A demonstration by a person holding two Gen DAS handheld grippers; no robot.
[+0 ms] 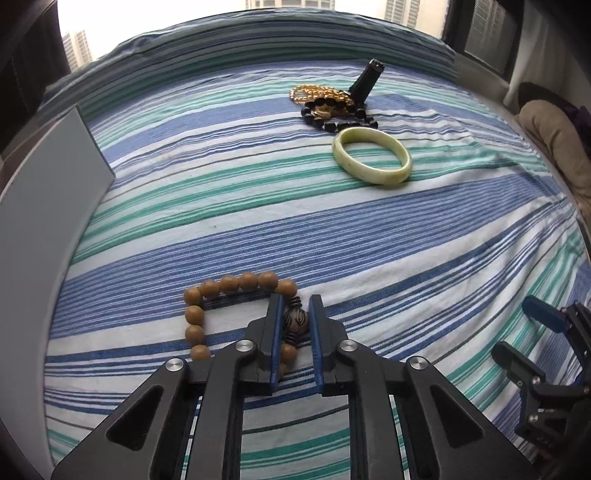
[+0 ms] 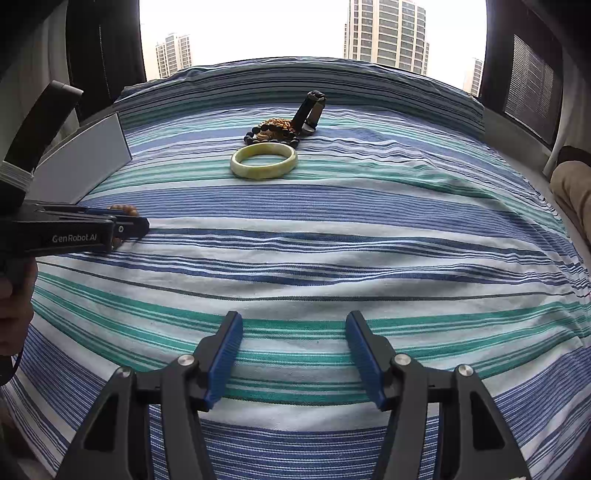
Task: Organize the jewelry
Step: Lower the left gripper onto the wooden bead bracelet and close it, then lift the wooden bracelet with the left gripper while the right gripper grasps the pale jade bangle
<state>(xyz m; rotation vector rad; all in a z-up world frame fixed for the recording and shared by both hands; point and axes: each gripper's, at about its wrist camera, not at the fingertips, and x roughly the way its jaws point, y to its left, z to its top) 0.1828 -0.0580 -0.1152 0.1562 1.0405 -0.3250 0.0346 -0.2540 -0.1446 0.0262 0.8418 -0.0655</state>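
The left claw (image 1: 296, 306), fingers narrowed around the dark carved bead of the tan wooden-bead bracelet (image 1: 229, 284) without clearly pinching it; the right claw (image 2: 293, 325) gapes empty, farther off.

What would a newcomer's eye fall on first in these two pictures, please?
Probably the brown bead bracelet on the striped bedsheet, with the left gripper closing its jaws around the carved dark bead. Further back lies a pale green bangle, just in front of a heap of dark beads and gold chain. The right gripper hovers open, holding nothing.

striped bedsheet (image 2: 332, 229), grey panel (image 2: 81, 170), towers (image 2: 384, 33) outside
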